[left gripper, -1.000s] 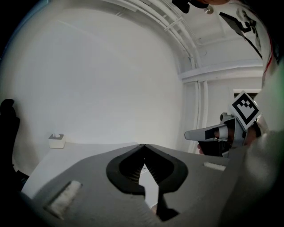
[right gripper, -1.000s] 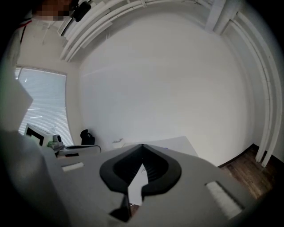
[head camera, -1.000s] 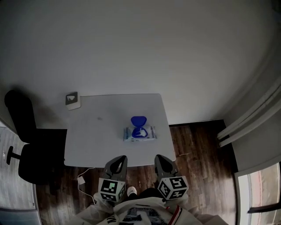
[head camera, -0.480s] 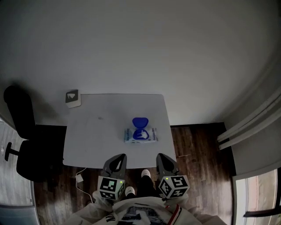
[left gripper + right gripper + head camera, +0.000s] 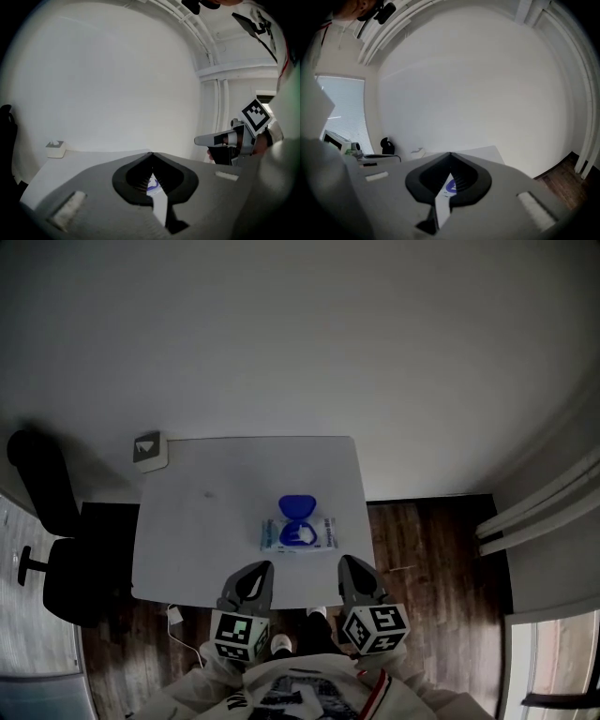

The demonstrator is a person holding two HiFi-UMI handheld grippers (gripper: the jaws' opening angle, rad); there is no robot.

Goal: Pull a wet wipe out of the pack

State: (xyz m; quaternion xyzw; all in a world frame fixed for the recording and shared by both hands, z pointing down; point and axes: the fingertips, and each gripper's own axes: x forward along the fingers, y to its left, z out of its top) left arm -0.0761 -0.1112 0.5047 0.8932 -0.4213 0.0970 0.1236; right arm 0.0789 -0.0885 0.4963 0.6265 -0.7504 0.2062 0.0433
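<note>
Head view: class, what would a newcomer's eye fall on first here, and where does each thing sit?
The wet wipe pack, its blue lid flipped open, stands out near the front middle of the white table. Just below it, the left claw and right claw, both shut and empty, point at it from the table's near edge. A black office chair sits to the table's left.

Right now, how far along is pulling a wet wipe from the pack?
Done: the blue lid of the pack looks flipped open. In hand: nothing; the left tool and right tool are both shut and empty, at the near edge of the table. Left: reach the pack, grip a wipe, pull it out.
</note>
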